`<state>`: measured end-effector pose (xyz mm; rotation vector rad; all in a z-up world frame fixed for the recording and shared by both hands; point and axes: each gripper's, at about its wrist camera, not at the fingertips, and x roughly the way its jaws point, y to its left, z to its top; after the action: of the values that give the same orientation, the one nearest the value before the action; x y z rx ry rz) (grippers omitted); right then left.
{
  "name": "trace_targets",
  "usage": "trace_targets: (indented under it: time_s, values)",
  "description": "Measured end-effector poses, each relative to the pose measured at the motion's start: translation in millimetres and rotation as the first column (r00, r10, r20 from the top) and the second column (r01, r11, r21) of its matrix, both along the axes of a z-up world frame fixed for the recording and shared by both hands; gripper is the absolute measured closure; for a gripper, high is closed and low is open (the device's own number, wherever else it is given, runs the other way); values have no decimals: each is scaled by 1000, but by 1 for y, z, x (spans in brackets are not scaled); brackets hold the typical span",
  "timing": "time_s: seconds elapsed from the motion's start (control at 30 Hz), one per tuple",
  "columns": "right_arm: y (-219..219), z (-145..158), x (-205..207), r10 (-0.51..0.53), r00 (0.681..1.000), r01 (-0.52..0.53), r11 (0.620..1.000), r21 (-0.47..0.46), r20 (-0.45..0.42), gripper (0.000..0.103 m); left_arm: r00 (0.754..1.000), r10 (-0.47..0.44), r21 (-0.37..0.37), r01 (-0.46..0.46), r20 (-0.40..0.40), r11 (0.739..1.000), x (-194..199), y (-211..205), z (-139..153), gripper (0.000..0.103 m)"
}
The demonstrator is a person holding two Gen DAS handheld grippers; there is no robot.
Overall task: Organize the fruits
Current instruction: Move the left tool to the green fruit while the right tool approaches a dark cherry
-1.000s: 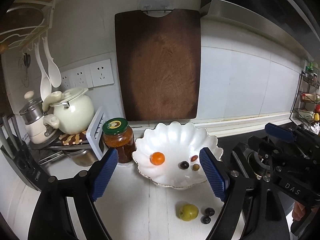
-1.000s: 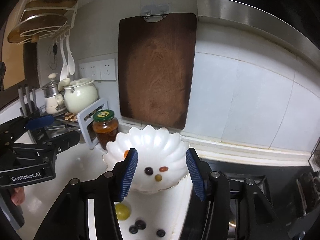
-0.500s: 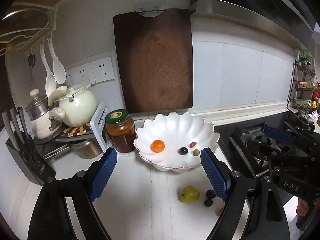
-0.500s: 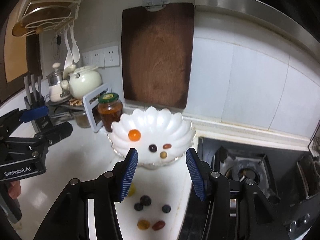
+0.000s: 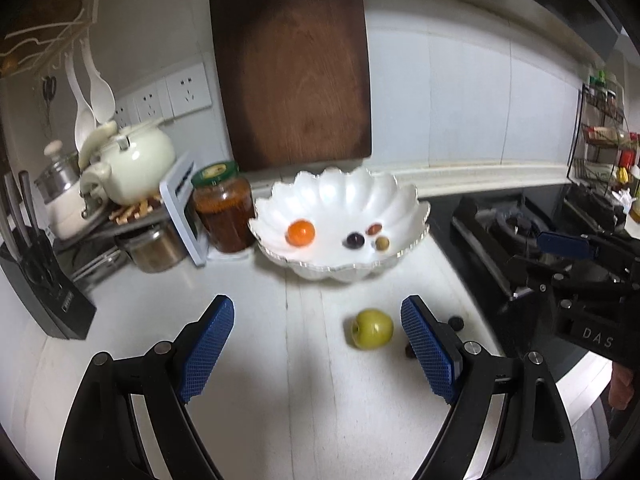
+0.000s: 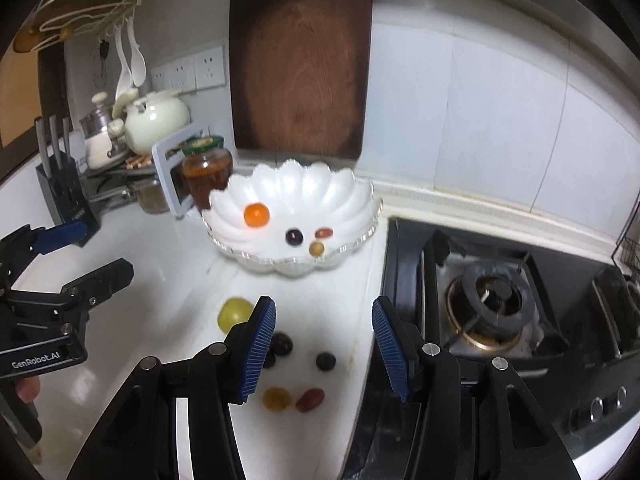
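Both hand-held grippers [image 5: 316, 344] [image 6: 324, 344] hung open and empty above the counter [image 5: 240, 360]; loose fruits, including the green apple [image 5: 372, 328], lay before the bowl [image 5: 416, 208]. A careless pinch might roll them toward the stove

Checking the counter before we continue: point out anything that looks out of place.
Loose fruit lies on the counter in front of the white bowl: a green apple, dark berries and two small fruits. Four pieces are already in the bowl. Nothing is spilled or damaged.
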<state>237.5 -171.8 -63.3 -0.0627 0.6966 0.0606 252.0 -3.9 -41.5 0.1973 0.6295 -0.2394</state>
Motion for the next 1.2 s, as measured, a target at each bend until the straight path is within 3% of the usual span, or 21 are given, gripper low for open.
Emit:
trace_targets:
  time_s: [0.37, 1.2]
  values:
    - [-8, -27, -4, -20, 998, 21, 1000, 18, -66, 51, 998, -15, 4, 16, -53, 1000, -2, -4, -28, 17]
    - [-17, -91, 44, 19, 973, 0, 997, 79, -229, 55, 979, -103, -14, 102, -177, 995, 50, -34, -91, 25]
